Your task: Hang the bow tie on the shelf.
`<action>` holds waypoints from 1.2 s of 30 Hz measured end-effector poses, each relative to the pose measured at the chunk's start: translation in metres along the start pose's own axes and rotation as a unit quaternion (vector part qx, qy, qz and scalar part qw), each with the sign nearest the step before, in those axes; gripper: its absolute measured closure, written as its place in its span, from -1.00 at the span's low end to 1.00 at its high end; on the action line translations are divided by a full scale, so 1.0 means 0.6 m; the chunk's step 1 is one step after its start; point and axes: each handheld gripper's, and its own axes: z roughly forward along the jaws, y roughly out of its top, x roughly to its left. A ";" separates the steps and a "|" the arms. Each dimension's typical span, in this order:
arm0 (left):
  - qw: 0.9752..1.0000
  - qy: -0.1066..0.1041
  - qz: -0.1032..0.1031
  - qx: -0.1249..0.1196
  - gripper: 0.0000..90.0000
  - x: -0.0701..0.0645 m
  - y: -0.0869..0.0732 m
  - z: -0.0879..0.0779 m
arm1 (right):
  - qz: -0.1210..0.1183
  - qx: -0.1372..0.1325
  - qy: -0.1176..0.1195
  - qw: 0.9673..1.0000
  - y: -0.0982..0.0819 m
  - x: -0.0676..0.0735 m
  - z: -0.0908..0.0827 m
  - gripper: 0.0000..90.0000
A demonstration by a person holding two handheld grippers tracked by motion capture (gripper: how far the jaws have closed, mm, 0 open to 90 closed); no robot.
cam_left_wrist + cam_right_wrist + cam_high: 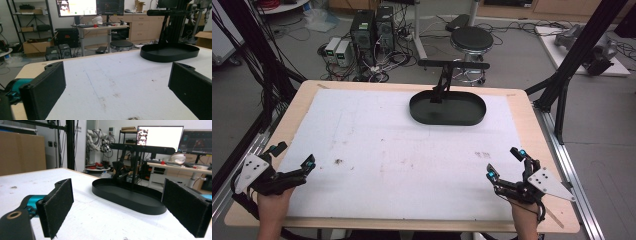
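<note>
A black oval tray (477,114) sits at the far middle of the white mat (377,150), with a black stand (447,75) rising from its back and carrying a horizontal bar. My left gripper (293,155) rests at the near left of the table, open, nothing between its jaws. At the near right my right gripper (504,162) is also open and empty. In the left gripper view the left gripper (117,92) faces the mat, with the tray (170,53) far to the right. In the right gripper view the right gripper (120,207) frames the tray (150,207) straight ahead.
The mat covers most of a wooden table (532,125) and has scuffs and a small dark speck (338,161) near the left gripper. Black frame posts (577,55) stand at both sides. A stool (471,40) and computer towers (372,30) are on the floor beyond.
</note>
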 end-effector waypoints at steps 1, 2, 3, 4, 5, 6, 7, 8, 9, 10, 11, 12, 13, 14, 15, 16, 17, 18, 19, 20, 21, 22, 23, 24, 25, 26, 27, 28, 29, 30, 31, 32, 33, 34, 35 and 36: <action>1.000 0.000 0.000 -0.002 -0.96 -0.001 0.000 0.000 | 0.001 -0.003 0.000 1.000 0.000 -0.001 -0.001 -0.78; 1.000 -0.002 0.004 -0.002 -0.96 -0.001 0.000 -0.001 | 0.001 -0.003 0.000 1.000 0.000 -0.001 -0.001 -0.78; 1.000 -0.004 0.004 -0.005 -0.96 -0.002 -0.001 -0.001 | 0.004 -0.005 -0.002 1.000 -0.001 -0.002 -0.004 -0.78; 1.000 -0.005 0.006 -0.005 -0.96 -0.003 -0.002 -0.001 | 0.004 -0.005 -0.002 1.000 -0.001 -0.002 -0.004 -0.78; 1.000 -0.007 0.008 -0.004 -0.96 -0.005 -0.002 -0.001 | 0.010 -0.005 -0.001 1.000 -0.002 -0.002 -0.006 -0.78; 1.000 -0.008 0.009 -0.004 -0.96 -0.006 -0.003 0.000 | 0.019 -0.008 -0.004 1.000 -0.004 -0.005 -0.011 -0.78; 1.000 -0.010 0.008 -0.003 -0.96 -0.007 -0.003 0.001 | 0.022 -0.010 -0.005 1.000 -0.005 -0.007 -0.013 -0.78; 1.000 -0.011 0.009 -0.002 -0.96 -0.008 -0.003 0.001 | 0.022 -0.010 -0.005 1.000 -0.005 -0.007 -0.013 -0.78; 1.000 -0.011 0.009 -0.002 -0.96 -0.009 -0.003 0.002 | 0.028 -0.010 -0.006 1.000 -0.006 -0.008 -0.015 -0.78; 1.000 -0.012 0.010 -0.001 -0.96 -0.010 -0.003 0.002 | 0.033 -0.015 -0.010 0.999 -0.009 -0.010 -0.020 -0.78; 1.000 -0.013 0.011 -0.002 -0.96 -0.011 -0.002 0.003 | 0.033 -0.015 -0.010 0.999 -0.009 -0.010 -0.020 -0.78; 1.000 -0.014 0.012 -0.001 -0.96 -0.011 -0.002 0.003 | 0.036 -0.015 -0.012 0.999 -0.011 -0.012 -0.026 -0.78; 1.000 -0.014 0.012 -0.001 -0.96 -0.011 -0.002 0.003 | 0.037 -0.017 -0.012 0.999 -0.011 -0.012 -0.027 -0.78; 1.000 -0.014 0.011 -0.001 -0.96 -0.012 -0.003 0.004 | 0.037 -0.017 -0.012 0.999 -0.011 -0.012 -0.027 -0.78; 1.000 -0.015 0.012 0.000 -0.96 -0.012 -0.003 0.003 | 0.037 -0.016 -0.014 0.999 -0.011 -0.013 -0.030 -0.78; 1.000 -0.015 0.012 0.000 -0.96 -0.012 -0.003 0.003 | 0.036 -0.019 -0.015 0.999 -0.012 -0.014 -0.030 -0.78; 1.000 -0.016 0.012 0.000 -0.96 -0.013 -0.003 0.003 | 0.039 -0.017 -0.014 0.999 -0.011 -0.013 -0.032 -0.78; 1.000 -0.016 0.010 -0.002 -0.96 -0.014 -0.002 0.003 | 0.039 -0.018 -0.014 0.999 -0.011 -0.012 -0.033 -0.78; 1.000 -0.016 0.009 -0.003 -0.96 -0.014 -0.002 0.003 | 0.036 -0.018 -0.013 0.999 -0.010 -0.011 -0.033 -0.78; 1.000 -0.017 0.009 -0.004 -0.96 -0.014 -0.002 0.003 | 0.034 -0.020 -0.013 0.999 -0.009 -0.010 -0.033 -0.78; 1.000 -0.017 0.010 -0.003 -0.96 -0.014 -0.002 0.003 | 0.034 -0.020 -0.013 0.999 -0.009 -0.010 -0.033 -0.78; 1.000 -0.018 0.010 -0.002 -0.96 -0.015 -0.002 0.002 | 0.033 -0.017 -0.011 0.999 -0.009 -0.008 -0.032 -0.78; 1.000 -0.018 0.010 -0.002 -0.96 -0.015 -0.002 0.002 | 0.033 -0.017 -0.011 0.999 -0.009 -0.008 -0.032 -0.78; 1.000 -0.018 0.011 -0.002 -0.96 -0.015 -0.002 0.002 | 0.030 -0.018 -0.011 0.999 -0.010 -0.008 -0.031 -0.78; 1.000 -0.018 0.011 -0.002 -0.96 -0.015 -0.002 0.002 | 0.030 -0.014 -0.012 0.999 -0.011 -0.007 -0.031 -0.78; 1.000 -0.018 0.010 -0.002 -0.96 -0.015 -0.002 0.002 | 0.028 -0.014 -0.010 0.999 -0.011 -0.007 -0.030 -0.78; 1.000 -0.019 0.011 -0.002 -0.96 -0.015 -0.002 0.002 | 0.028 -0.014 -0.010 0.999 -0.011 -0.007 -0.029 -0.78; 1.000 -0.019 0.011 -0.002 -0.96 -0.015 -0.001 0.001 | 0.030 -0.014 -0.010 0.999 -0.011 -0.006 -0.029 -0.78; 1.000 -0.019 0.011 -0.002 -0.96 -0.015 -0.001 0.001 | 0.030 -0.014 -0.010 0.999 -0.011 -0.006 -0.029 -0.78; 1.000 -0.019 0.011 -0.003 -0.96 -0.015 -0.001 0.001 | 0.029 -0.013 -0.010 0.999 -0.011 -0.006 -0.028 -0.78; 1.000 -0.021 0.012 -0.002 -0.96 -0.015 -0.001 0.001 | 0.028 -0.012 -0.008 1.000 -0.011 -0.006 -0.027 -0.78; 1.000 -0.021 0.012 -0.002 -0.96 -0.016 -0.001 0.001 | 0.028 -0.012 -0.007 1.000 -0.011 -0.005 -0.027 -0.78; 1.000 -0.021 0.013 -0.001 -0.96 -0.016 -0.001 0.001 | 0.028 -0.012 -0.007 1.000 -0.011 -0.005 -0.027 -0.78; 1.000 -0.021 0.012 -0.002 -0.96 -0.016 -0.001 0.001 | 0.023 -0.011 -0.009 1.000 -0.012 -0.006 -0.026 -0.78; 1.000 -0.022 0.012 -0.001 -0.96 -0.016 -0.001 0.001 | 0.025 -0.009 -0.009 1.000 -0.012 -0.005 -0.025 -0.78; 1.000 -0.024 0.011 -0.001 -0.96 -0.017 -0.001 0.000 | 0.026 -0.008 -0.009 1.000 -0.012 -0.005 -0.025 -0.78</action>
